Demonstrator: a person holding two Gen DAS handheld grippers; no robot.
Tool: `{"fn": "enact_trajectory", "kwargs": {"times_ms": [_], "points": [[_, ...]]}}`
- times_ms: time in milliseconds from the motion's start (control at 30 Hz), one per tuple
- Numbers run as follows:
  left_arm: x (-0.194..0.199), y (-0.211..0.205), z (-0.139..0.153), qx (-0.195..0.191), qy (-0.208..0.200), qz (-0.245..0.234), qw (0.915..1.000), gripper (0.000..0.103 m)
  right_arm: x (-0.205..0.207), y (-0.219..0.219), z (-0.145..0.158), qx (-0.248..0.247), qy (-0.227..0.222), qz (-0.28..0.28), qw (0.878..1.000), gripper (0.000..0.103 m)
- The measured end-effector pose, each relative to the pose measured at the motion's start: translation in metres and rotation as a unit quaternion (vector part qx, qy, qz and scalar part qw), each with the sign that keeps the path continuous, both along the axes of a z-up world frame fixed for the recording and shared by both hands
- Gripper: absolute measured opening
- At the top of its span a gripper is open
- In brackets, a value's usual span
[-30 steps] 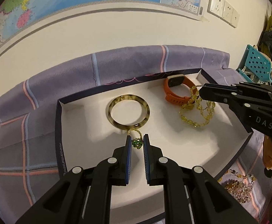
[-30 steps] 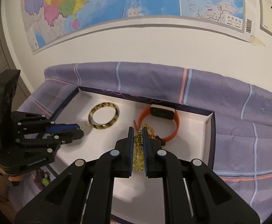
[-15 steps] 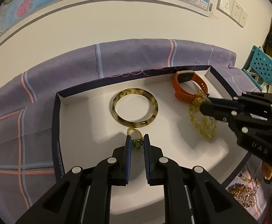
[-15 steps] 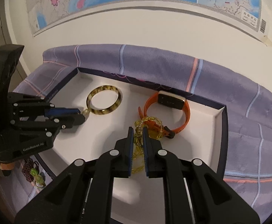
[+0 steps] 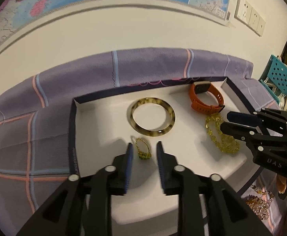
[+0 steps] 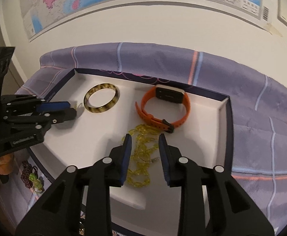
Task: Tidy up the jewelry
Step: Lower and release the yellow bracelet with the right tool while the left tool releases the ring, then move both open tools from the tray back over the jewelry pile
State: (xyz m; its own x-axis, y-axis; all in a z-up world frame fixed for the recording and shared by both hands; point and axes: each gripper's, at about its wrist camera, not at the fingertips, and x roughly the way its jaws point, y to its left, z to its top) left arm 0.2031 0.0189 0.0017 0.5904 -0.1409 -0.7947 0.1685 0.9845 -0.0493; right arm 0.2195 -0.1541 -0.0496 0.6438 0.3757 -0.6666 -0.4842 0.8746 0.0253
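Both grippers (image 5: 143,147) (image 6: 145,139) opening over jewelry.

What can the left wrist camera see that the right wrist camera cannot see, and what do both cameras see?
Only the left wrist view shows the teal perforated basket and the triple wall socket.

Only the right wrist view shows the dark red beads with a green charm on the cloth outside the tray.

Both show the white tray, the tortoiseshell bangle, the orange watch and the yellow bead strand, and the opening left gripper and right gripper, not clamping anything.
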Motion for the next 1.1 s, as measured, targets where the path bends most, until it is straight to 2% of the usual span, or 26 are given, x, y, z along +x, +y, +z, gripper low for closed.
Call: {"fn": "enact_trajectory", "kwargs": {"times_ms": [67,200,333,467,633,800,1100], "points": [[-0.005,0.002,0.006,0.001,-0.01,0.0,1.0,0.028,-0.002,-0.007,0.002,0.012,0.001,-0.006,1.0,0.029],[-0.02,0.007,0.018,-0.003,-0.028,0.003,0.9996,0.049,-0.016,-0.023,0.011,0.037,-0.006,-0.009,0.999,0.043],[-0.043,0.015,0.029,-0.009,-0.046,-0.001,0.9989,0.05,-0.038,-0.036,0.018,0.053,-0.016,0.002,0.998,0.043],[-0.069,0.017,0.034,-0.012,-0.058,-0.012,0.9982,0.058,-0.075,-0.039,0.019,0.055,-0.031,0.016,0.998,0.043],[-0.098,0.017,0.028,-0.024,-0.056,-0.022,0.9979,0.059,-0.116,-0.035,-0.001,0.042,-0.02,0.043,0.998,0.043],[-0.116,0.018,0.015,-0.037,-0.042,-0.026,0.9981,0.059,-0.142,-0.033,-0.021,0.017,-0.009,0.045,0.999,0.041],[-0.136,0.022,0.001,-0.06,-0.021,-0.019,0.9978,0.06,-0.159,-0.027,-0.034,-0.009,-0.013,0.052,0.999,0.035]]}}
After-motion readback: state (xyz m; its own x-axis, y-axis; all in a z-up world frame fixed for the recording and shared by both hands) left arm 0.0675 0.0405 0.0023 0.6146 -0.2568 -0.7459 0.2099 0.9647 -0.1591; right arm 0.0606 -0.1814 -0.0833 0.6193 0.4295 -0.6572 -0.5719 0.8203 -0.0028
